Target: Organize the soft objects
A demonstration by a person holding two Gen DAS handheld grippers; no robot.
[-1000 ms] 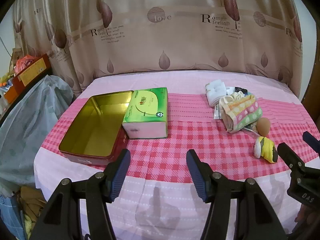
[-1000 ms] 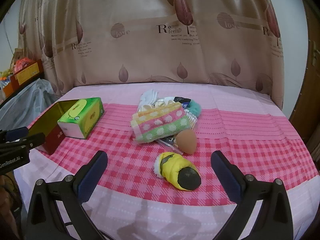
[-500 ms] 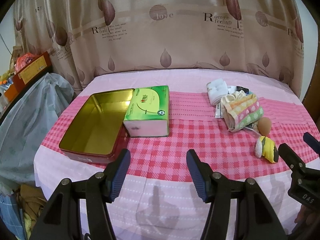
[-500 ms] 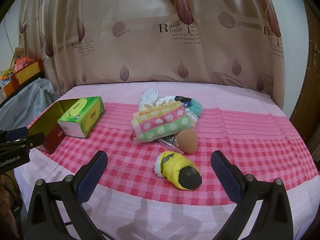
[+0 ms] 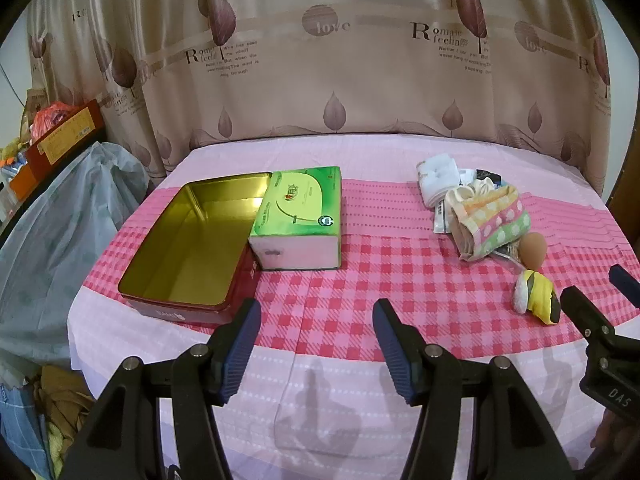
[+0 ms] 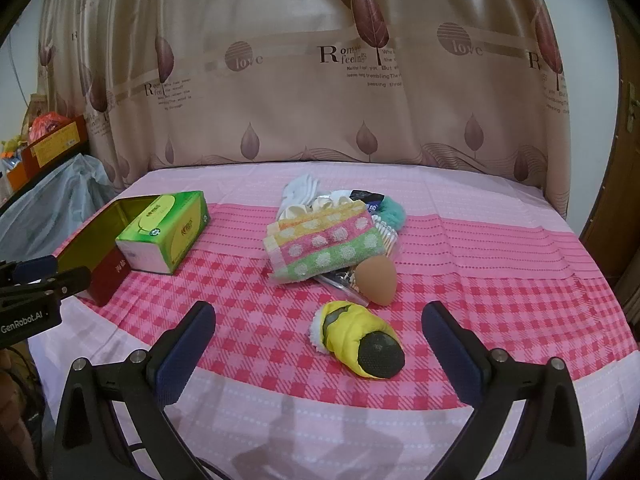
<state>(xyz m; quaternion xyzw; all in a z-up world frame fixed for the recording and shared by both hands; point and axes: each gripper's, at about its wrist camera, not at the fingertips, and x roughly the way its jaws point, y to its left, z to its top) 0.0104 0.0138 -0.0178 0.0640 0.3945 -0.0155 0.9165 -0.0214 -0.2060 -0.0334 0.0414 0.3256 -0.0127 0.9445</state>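
Both tongs spread, empty. Pre-grasp: right tongs next pinch yellow-black plush bee, carry to gold-lined open tin.

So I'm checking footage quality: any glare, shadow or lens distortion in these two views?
Left wrist view: glare on the gold inside of the open tin, gripper shadows on the tablecloth, black fisheye corners. Right wrist view: curtain and table edge bow outward, soft shadow under the yellow plush toy, all sharp.
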